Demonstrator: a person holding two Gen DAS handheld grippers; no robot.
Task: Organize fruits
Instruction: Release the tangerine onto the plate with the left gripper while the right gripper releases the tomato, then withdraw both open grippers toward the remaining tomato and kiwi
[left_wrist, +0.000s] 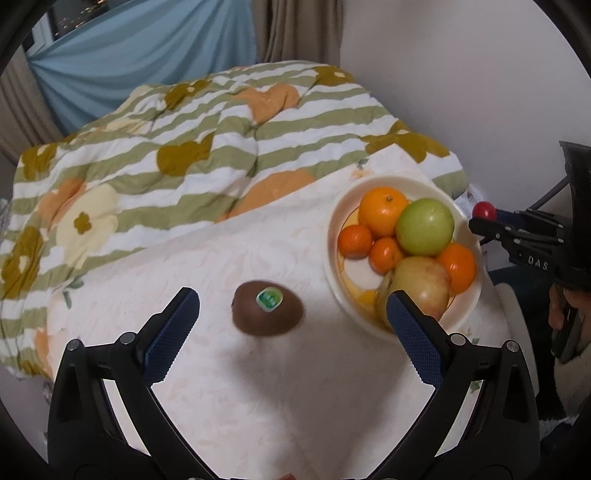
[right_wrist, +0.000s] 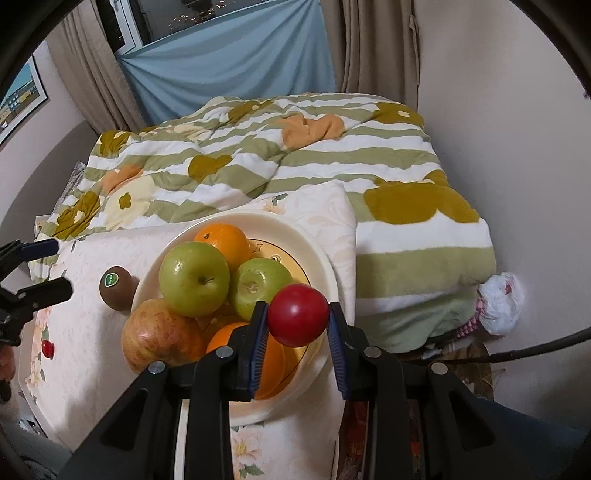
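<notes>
A brown kiwi (left_wrist: 266, 308) with a green sticker lies on the white floral cloth, just ahead of my open, empty left gripper (left_wrist: 291, 306); it also shows in the right wrist view (right_wrist: 117, 286). A cream bowl (left_wrist: 334, 236) to the right holds oranges (left_wrist: 384, 210), green apples (left_wrist: 424, 226) and a reddish apple (left_wrist: 421, 284). My right gripper (right_wrist: 297, 314) is shut on a small red fruit (right_wrist: 297, 314), held above the near edge of the bowl (right_wrist: 317, 254). It shows in the left wrist view (left_wrist: 484, 218) at the far right.
A striped green and white floral quilt (left_wrist: 166, 155) is piled on the bed behind the cloth. White walls stand to the right, blue drape and curtains (right_wrist: 229, 62) at the back. A white plastic bag (right_wrist: 500, 302) lies on the floor at right.
</notes>
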